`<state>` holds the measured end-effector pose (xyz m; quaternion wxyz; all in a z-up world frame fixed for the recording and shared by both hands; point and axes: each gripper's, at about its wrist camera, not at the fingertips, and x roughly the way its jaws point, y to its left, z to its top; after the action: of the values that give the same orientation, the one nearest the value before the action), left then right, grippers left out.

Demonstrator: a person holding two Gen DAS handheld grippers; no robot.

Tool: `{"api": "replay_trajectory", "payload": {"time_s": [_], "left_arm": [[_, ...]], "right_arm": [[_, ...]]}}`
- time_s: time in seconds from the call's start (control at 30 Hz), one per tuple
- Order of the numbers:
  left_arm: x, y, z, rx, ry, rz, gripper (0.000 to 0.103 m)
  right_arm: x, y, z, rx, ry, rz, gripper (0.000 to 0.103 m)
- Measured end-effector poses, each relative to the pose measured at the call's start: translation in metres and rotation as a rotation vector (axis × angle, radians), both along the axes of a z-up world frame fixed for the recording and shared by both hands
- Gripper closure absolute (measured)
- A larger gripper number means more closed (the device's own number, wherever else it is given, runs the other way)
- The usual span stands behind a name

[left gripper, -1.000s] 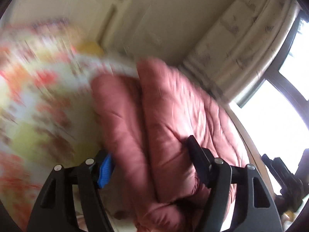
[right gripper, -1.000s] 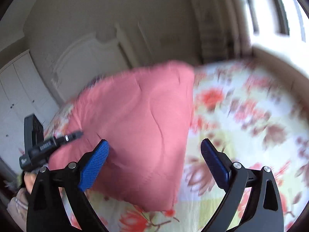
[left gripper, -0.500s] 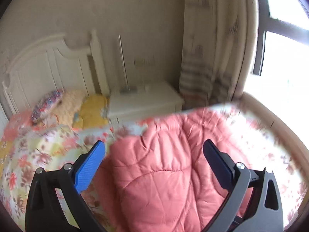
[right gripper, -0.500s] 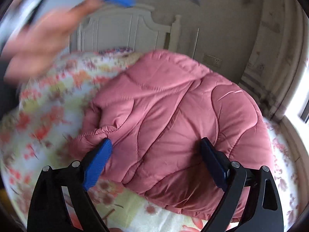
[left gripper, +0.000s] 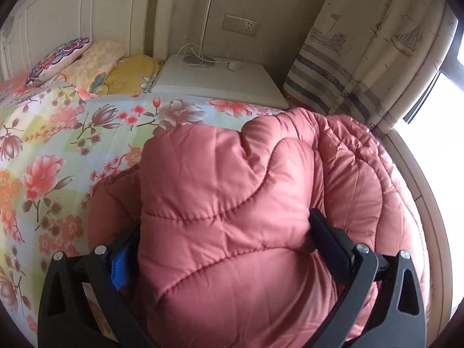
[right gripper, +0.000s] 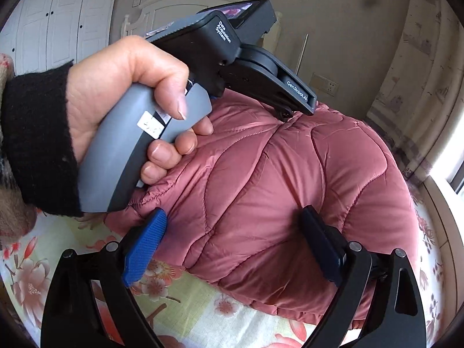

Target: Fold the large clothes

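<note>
The left gripper (left gripper: 223, 246) has just been opening, jaws now wide with the jacket (left gripper: 261, 203) bulging between them on the bed (left gripper: 52, 150); the right gripper (right gripper: 232, 240) gapes too, jacket ahead; the hand (right gripper: 121, 95) now fills its view; casing reads "Data Acquisition System", "GenRobot.AI".

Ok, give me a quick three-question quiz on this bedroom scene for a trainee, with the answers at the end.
1. True or false: the pink quilted jacket lies on a bare wooden floor.
2. What stands on the white nightstand? A) a lamp B) a mug C) a stack of books
3. Are the right gripper jaws open or shut?

Key: 1. False, it lies on the floral bedspread. 2. A. 3. Open.
</note>
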<state>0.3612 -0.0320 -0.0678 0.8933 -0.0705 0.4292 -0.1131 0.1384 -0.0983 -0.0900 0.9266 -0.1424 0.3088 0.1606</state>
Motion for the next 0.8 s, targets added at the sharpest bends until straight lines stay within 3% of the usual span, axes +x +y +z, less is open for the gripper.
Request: {"api": "replay_trajectory", "payload": {"time_s": [0.07,0.13,0.2,0.3,0.43,0.53,0.6,0.67,0.8], "left_arm": [[-0.011,0.000,0.020,0.013,-0.008,0.033,0.002],[-0.031,0.008,0.050,0.053,-0.081,0.070,0.002],[-0.070,0.015,0.094,0.097,-0.250,0.086,0.002],[-0.139,0.022,0.150,0.171,-0.470,0.109,0.002],[-0.234,0.026,0.193,0.193,-0.653,0.070,0.002],[-0.289,0.023,0.188,0.188,-0.681,0.001,0.002],[-0.314,0.022,0.171,0.184,-0.669,0.035,0.002],[-0.330,0.018,0.142,0.185,-0.609,0.108,0.002],[-0.336,0.007,0.091,0.176,-0.502,0.139,0.002]], "right_arm": [[-0.002,-0.001,0.002,0.008,-0.007,-0.002,0.012],[-0.008,-0.004,0.009,0.012,0.004,0.006,0.012],[-0.022,-0.015,0.027,0.048,0.018,0.029,0.012],[-0.058,-0.051,0.072,0.143,-0.080,0.019,0.010],[-0.113,-0.117,0.133,0.288,-0.233,-0.084,0.005],[-0.147,-0.156,0.157,0.361,-0.320,-0.160,0.005],[-0.163,-0.176,0.159,0.406,-0.326,-0.203,0.005],[-0.170,-0.185,0.149,0.431,-0.290,-0.224,0.005],[-0.172,-0.171,0.116,0.335,-0.196,-0.249,0.005]]}}
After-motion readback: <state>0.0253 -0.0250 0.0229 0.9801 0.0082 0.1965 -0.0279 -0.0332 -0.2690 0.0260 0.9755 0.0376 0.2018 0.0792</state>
